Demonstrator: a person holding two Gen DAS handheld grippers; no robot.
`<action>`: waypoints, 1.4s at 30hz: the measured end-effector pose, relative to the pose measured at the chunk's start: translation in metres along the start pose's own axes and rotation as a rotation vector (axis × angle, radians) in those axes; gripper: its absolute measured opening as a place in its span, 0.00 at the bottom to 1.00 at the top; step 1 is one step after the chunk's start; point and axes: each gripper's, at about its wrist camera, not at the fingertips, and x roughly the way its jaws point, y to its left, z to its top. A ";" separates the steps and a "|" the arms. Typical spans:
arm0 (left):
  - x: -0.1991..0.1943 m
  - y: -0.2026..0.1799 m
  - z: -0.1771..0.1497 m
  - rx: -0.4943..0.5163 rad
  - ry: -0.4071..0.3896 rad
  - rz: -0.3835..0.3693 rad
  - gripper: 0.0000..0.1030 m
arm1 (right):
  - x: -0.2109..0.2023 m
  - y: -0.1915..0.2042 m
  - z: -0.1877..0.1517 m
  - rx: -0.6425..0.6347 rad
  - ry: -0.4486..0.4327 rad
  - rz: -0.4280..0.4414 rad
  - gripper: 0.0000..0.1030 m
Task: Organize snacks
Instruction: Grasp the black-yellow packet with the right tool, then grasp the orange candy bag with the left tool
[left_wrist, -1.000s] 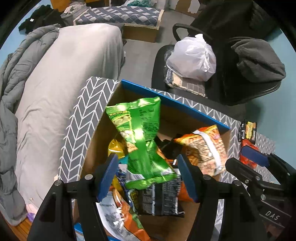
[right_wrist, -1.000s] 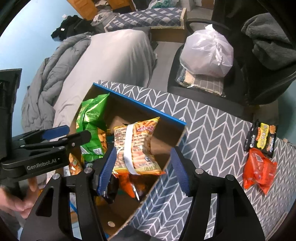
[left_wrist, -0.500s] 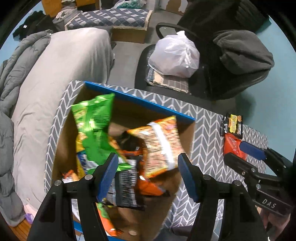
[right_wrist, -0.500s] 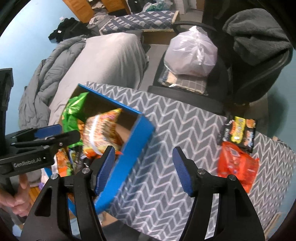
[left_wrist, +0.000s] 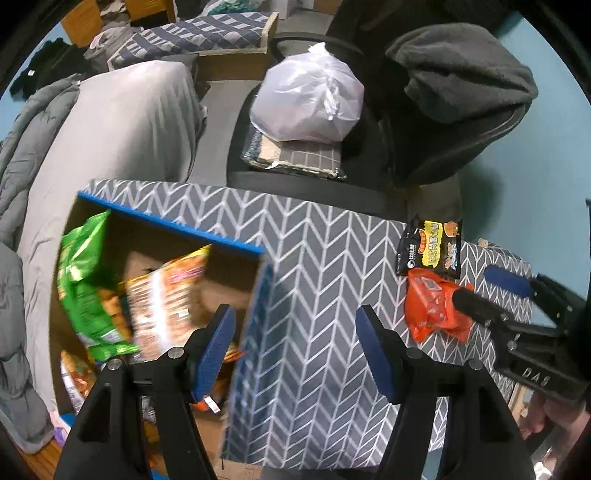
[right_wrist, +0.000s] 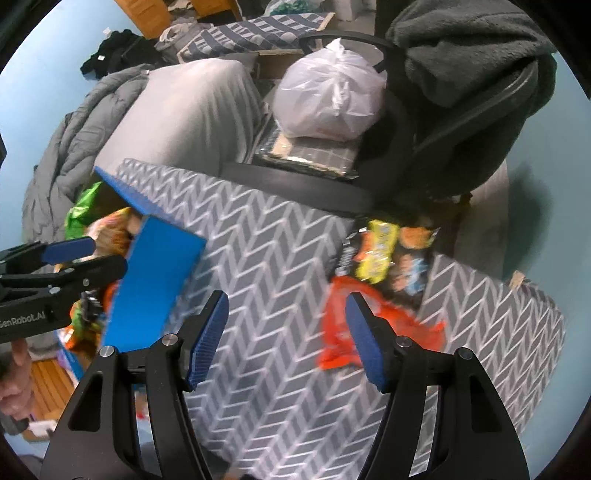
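Clearly both my left gripper (left_wrist: 291, 350) and right gripper (right_wrist: 284, 339) had jaws apart, empty; the crinkly orange-red plastic snack packet (left_wrist: 434, 306) looked light, slippery, best pinched mid-body.

Two black hand-held grippers, the left hand-held gripper (left_wrist: 293, 349) and right hand-held gripper (right_wrist: 286, 338), each with ribbed blue pads (left_wrist: 376, 354), silver pivot screws and white lettering "GenRobot.AI" and "DAS" on their bodies.
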 end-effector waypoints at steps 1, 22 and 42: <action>0.005 -0.006 0.003 0.004 0.005 0.010 0.67 | 0.001 -0.008 0.003 -0.007 0.003 -0.001 0.65; 0.094 -0.047 0.044 -0.050 0.033 0.146 0.73 | 0.085 -0.060 0.067 -0.258 0.085 0.062 0.65; 0.117 -0.076 0.002 -0.013 0.137 0.075 0.76 | 0.083 -0.083 0.004 -0.144 0.197 0.017 0.65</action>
